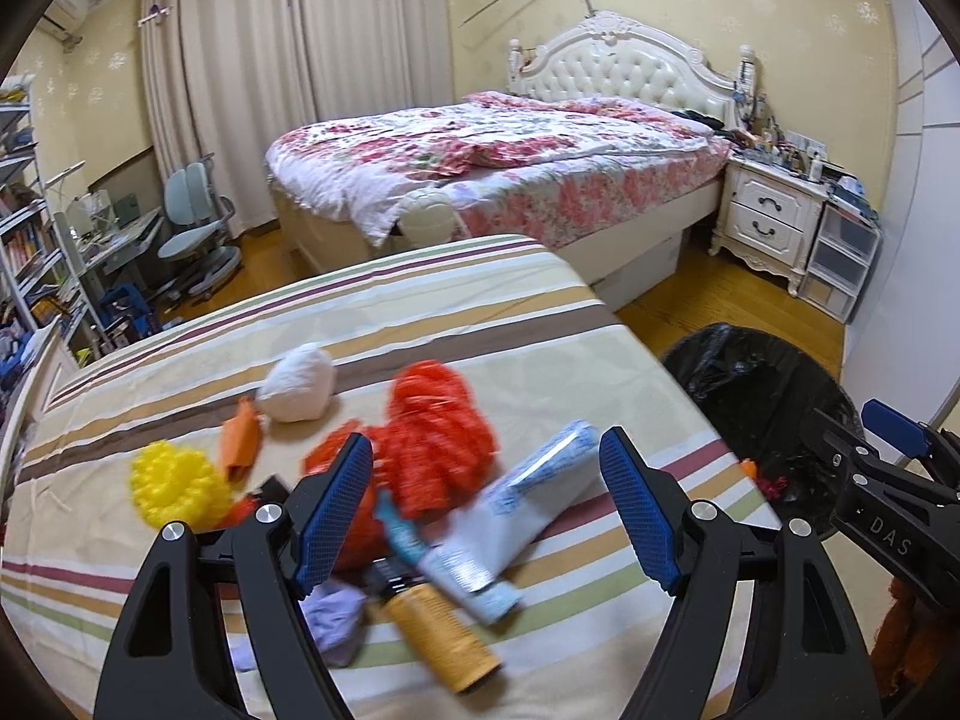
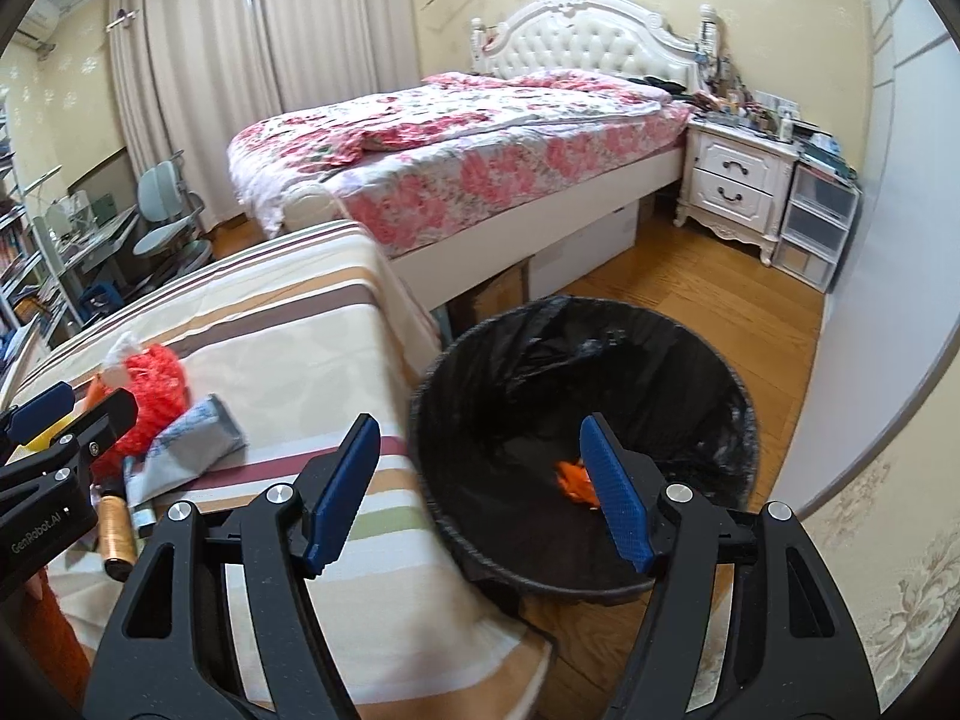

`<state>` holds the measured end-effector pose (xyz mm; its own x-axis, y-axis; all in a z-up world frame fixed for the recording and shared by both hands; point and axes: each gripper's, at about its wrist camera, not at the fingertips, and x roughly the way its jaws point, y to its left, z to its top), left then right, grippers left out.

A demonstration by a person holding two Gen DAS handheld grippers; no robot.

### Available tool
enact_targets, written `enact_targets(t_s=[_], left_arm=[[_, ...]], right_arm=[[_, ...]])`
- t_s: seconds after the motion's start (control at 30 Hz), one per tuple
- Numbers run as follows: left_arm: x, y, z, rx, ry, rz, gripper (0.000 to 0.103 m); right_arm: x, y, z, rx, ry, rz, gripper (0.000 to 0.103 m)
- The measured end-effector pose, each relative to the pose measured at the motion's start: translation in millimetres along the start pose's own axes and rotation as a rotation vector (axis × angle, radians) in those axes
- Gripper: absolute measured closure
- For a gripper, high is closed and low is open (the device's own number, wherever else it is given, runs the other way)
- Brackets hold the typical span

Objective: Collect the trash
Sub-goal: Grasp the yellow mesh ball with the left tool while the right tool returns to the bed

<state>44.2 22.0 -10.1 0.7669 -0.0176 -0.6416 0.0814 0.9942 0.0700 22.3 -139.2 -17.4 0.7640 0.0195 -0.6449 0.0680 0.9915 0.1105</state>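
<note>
The left gripper (image 1: 486, 516) is hanging with its blue-padded jaws spread and nothing pinched, above a heap of trash on the striped cloth-covered surface (image 1: 456, 312). Beneath it are lying a red knitted mesh bundle (image 1: 441, 438), a crumpled silver-and-blue foil pouch (image 1: 528, 504), an amber cylindrical bottle (image 1: 438, 636), a pale purple scrap (image 1: 336, 618), a yellow bumpy sponge ball (image 1: 174, 483), an orange paper piece (image 1: 240, 441) and a white wadded ball (image 1: 300, 384); the pile is blurring in this view.

The right gripper (image 2: 480, 492) is hovering with jaws likewise parted and empty, over the near rim of the round black-lined waste bin (image 2: 738, 420), which is standing on the wooden floor (image 2: 708, 294) just beside the striped surface's edge.

Only the right wrist view is showing the bin's inside, where an orange scrap (image 2: 570, 480) is lying at the bottom. Only the left wrist view is showing the yellow ball and white wad clearly. A floral-quilted bed (image 1: 492, 162) and white nightstand (image 1: 774, 210) are standing well behind.
</note>
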Motion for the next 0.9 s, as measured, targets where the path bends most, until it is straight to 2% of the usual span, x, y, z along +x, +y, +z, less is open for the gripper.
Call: enact_targets(t_s=[0.2, 0.5, 0.7, 0.9], left_arm=[[-11.9, 41.8, -10.7, -0.054, -0.002, 0.071, 0.027], [-9.6, 97.9, -33.0, -0.134, 0.044, 0.164, 0.027], [-1.7, 122.5, -39.8, -0.163, 0.065, 0.192, 0.027], [13.4, 141.8, -38.4, -0.186, 0.093, 0.185, 0.027]], right_arm=[[-3.8, 45.0, 2.9, -0.061, -0.006, 0.069, 0.035], [-2.2, 100.5, 2.7, -0.150, 0.007, 0.150, 0.035], [4.3, 126.7, 7.1, -0.185, 0.023, 0.180, 0.035], [12.1, 147.7, 13.8, -0.210, 0.034, 0.206, 0.035]])
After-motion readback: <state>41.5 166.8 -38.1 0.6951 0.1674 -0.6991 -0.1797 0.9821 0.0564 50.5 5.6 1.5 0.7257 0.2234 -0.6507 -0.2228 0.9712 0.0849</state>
